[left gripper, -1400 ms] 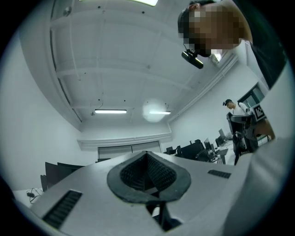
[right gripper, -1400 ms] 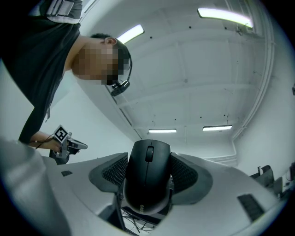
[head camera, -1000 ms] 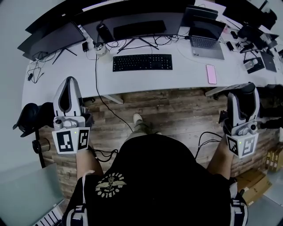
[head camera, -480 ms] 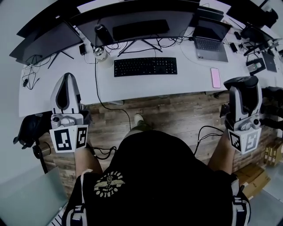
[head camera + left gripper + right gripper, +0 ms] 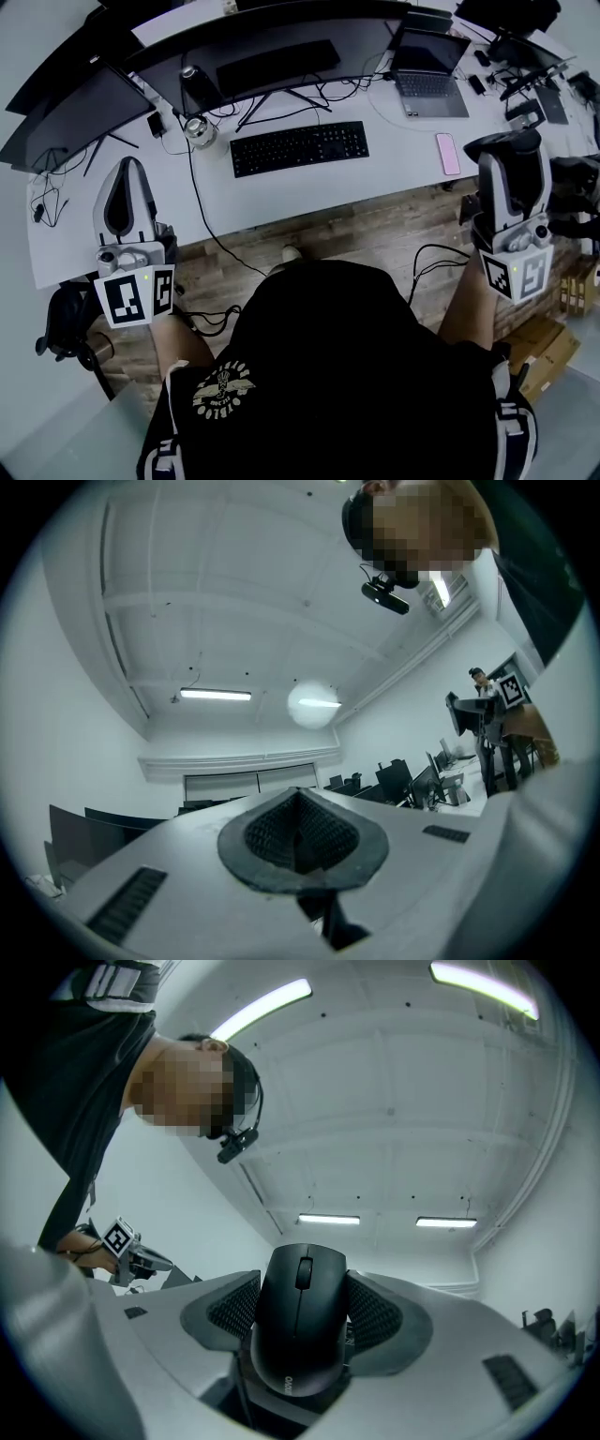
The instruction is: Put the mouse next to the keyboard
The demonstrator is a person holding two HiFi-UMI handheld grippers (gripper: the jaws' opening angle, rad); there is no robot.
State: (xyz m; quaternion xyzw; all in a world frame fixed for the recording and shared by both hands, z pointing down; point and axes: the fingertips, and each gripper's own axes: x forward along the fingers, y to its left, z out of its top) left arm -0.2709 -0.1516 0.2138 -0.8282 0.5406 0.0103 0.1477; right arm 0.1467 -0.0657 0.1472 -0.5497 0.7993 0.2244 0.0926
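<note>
The white desk point(image 5: 281, 192) carries the black keyboard point(image 5: 300, 148). Well left of the keyboard, off the desk edge, the left gripper point(image 5: 298, 827) has its jaws together, empty. Well right of the keyboard, the right gripper point(image 5: 302, 1309) clamps the black mouse point(image 5: 298, 1335).

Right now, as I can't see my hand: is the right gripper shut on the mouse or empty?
Shut on the mouse: the right gripper pinches its black body between both ribbed pads.
</note>
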